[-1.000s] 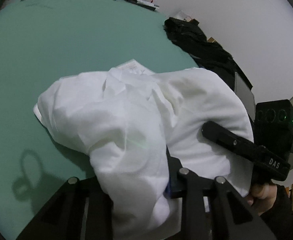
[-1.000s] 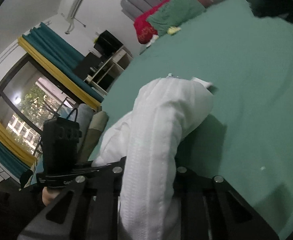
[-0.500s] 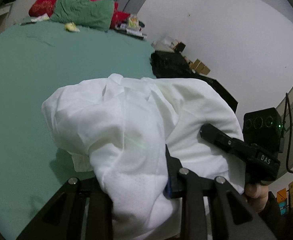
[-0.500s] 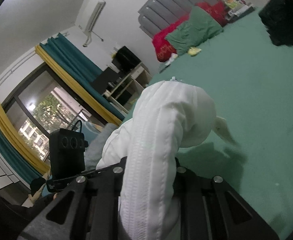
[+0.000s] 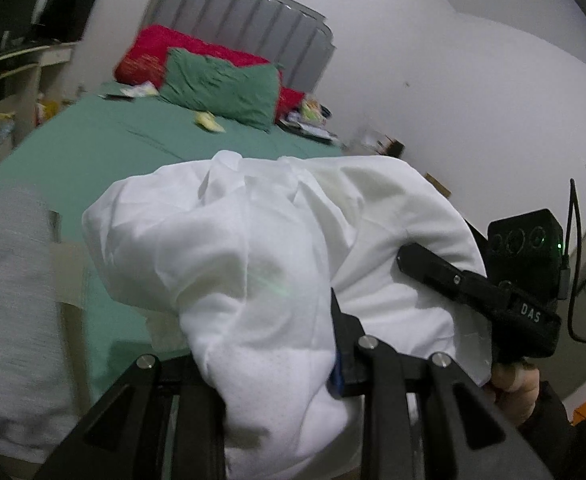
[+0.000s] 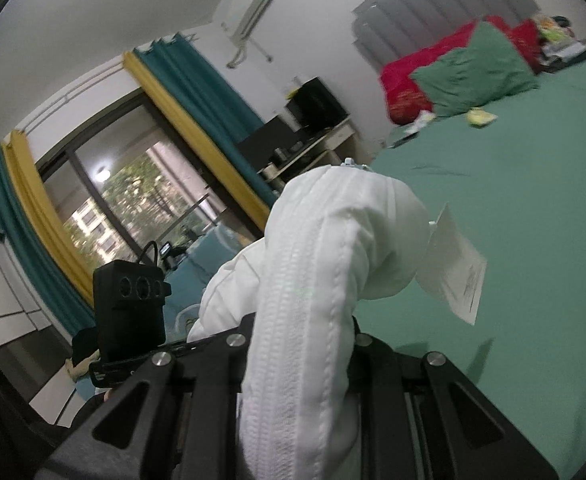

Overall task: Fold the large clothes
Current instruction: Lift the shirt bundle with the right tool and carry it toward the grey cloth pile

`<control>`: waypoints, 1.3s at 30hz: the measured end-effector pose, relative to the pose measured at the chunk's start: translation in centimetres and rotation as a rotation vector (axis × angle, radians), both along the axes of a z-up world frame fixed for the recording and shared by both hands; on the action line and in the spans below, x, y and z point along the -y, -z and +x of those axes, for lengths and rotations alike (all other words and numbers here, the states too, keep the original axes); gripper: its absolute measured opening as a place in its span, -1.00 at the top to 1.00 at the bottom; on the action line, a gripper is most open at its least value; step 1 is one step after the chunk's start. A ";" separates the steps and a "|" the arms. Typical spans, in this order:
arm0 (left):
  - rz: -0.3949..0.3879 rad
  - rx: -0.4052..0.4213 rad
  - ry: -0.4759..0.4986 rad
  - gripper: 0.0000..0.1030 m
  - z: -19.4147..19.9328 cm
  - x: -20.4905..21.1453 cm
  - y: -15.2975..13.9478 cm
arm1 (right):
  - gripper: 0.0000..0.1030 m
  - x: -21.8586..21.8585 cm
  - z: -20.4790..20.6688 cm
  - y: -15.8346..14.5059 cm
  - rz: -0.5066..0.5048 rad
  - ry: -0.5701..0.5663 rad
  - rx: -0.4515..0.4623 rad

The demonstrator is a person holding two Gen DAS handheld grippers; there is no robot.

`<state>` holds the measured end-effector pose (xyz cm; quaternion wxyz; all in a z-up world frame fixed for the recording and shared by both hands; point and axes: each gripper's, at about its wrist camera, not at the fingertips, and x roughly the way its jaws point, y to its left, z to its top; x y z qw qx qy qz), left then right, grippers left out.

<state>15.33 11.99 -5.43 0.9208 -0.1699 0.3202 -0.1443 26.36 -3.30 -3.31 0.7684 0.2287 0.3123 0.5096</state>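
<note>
A large white garment (image 5: 253,264) is bunched up and held in the air above a green bed (image 5: 105,148). My left gripper (image 5: 269,364) is shut on a fold of it, and the cloth hides the fingertips. My right gripper (image 6: 301,344) is shut on another part of the white garment (image 6: 317,264), along a stitched seam. A white paper tag (image 6: 457,272) hangs from the cloth. The right gripper also shows in the left wrist view (image 5: 481,284), pressed into the cloth at the right.
Green pillow (image 5: 221,88) and red pillow (image 5: 149,52) lie at the grey headboard (image 5: 245,24). A grey cloth (image 5: 9,300) sits at the left near edge. A window with teal and yellow curtains (image 6: 197,112) and a desk (image 6: 317,140) stand to the left of the bed (image 6: 533,184).
Both grippers have lifted the white garment up off the bed and tilted upward, so the headboard and walls come into view. The paper tag now hangs free.
</note>
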 end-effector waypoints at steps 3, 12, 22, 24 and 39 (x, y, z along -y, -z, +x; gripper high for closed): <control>-0.007 0.021 -0.053 0.49 -1.3 -3.8 -1.1 | 0.66 -4.1 0.3 -1.1 0.012 -0.047 0.019; 0.069 0.085 -0.192 0.49 -4.3 -13.2 -5.5 | 0.66 -17.0 1.6 -5.1 0.071 -0.171 0.071; 0.114 0.090 -0.311 0.49 -5.9 -21.8 -6.8 | 0.66 -26.1 0.5 -5.4 0.094 -0.256 0.048; 0.118 0.076 -0.332 0.50 -5.7 -23.3 -6.2 | 0.66 -28.0 0.4 -4.5 0.085 -0.265 0.024; 0.054 -0.151 -0.352 0.53 -1.3 -29.7 6.0 | 0.56 -33.8 0.2 6.2 -0.237 -0.198 -0.099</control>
